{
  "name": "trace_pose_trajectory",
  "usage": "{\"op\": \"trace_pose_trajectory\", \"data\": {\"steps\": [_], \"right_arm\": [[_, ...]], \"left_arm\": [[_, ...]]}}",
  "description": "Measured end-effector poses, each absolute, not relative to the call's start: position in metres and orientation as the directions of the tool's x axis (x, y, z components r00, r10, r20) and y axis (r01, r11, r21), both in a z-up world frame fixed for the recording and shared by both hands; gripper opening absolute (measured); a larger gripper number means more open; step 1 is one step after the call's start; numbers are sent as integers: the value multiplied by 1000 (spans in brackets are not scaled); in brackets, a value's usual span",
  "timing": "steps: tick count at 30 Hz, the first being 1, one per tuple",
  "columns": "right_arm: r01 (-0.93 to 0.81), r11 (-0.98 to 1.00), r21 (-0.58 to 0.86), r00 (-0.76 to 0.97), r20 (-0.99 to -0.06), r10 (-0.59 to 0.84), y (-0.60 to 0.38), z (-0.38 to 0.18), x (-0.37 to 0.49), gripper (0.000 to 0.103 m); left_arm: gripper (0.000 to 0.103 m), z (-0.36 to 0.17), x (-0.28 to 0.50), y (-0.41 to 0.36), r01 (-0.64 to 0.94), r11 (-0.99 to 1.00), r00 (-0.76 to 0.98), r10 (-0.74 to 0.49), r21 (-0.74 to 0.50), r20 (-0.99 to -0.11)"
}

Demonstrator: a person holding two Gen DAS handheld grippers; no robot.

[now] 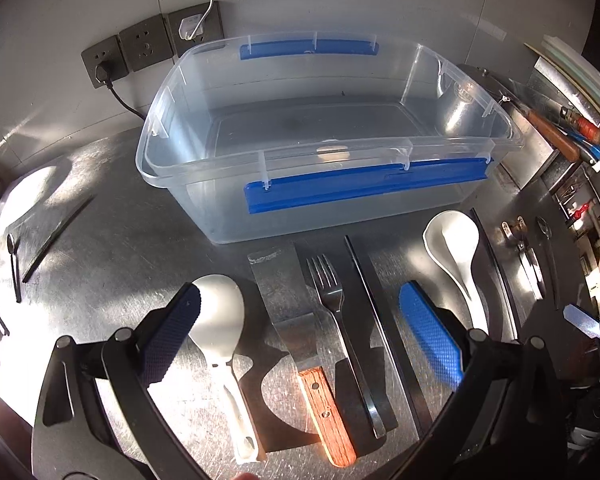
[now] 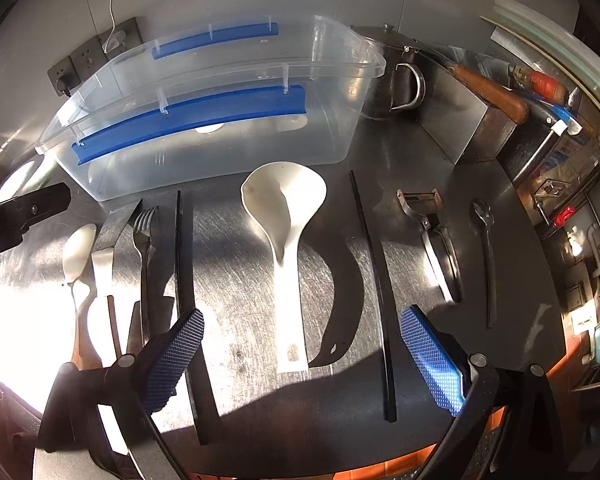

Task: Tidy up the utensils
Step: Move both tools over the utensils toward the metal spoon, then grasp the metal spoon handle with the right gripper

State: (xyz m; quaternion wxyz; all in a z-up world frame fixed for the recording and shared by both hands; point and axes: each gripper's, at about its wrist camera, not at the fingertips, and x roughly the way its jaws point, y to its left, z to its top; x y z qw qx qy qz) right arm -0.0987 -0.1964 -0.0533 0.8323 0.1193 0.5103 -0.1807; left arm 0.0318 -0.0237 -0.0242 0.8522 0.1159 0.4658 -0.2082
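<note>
A clear plastic bin [image 1: 380, 151] with blue clips stands empty at the back of the steel counter; it also shows in the right wrist view [image 2: 340, 128]. In front of it lie a white rice paddle [image 1: 220, 320], a wood-handled scraper [image 1: 288, 320], a fork [image 1: 332, 304], a black chopstick [image 1: 374, 304] and a white ladle [image 1: 456, 248]. My left gripper [image 1: 300, 332] is open above the scraper and fork. My right gripper [image 2: 302, 350] is open over the ladle's [image 2: 288, 216] handle, with a chopstick [image 2: 374, 280] at its right.
A peeler [image 2: 436, 236] and a small spoon [image 2: 486, 248] lie at the right. A metal pot [image 2: 392, 76] and a knife rack [image 2: 492, 92] stand at the back right. Wall sockets [image 1: 140, 48] with cables are behind the bin. Another chopstick [image 1: 56, 236] and a spoon [image 1: 14, 264] lie at the left.
</note>
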Motion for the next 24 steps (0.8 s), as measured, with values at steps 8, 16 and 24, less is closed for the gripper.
{"op": "trace_pose_trajectory", "data": {"steps": [8,16,24], "right_arm": [[519,853,45,357,-919,-169,-345,-79,-140,98],[419,905,71,275,-960,-52,-398,-127,-141,74],[368,927,64,271,-962,-42,-403,-141,-137,35]], "left_arm": [[96,-11,-9,-138,513,857,447,-320,-55,-835],[96,-9,-30,-248,534,830,353,-393,-162,-849],[96,-15,-15,-291,537,812,263,-420,-230,-869]]}}
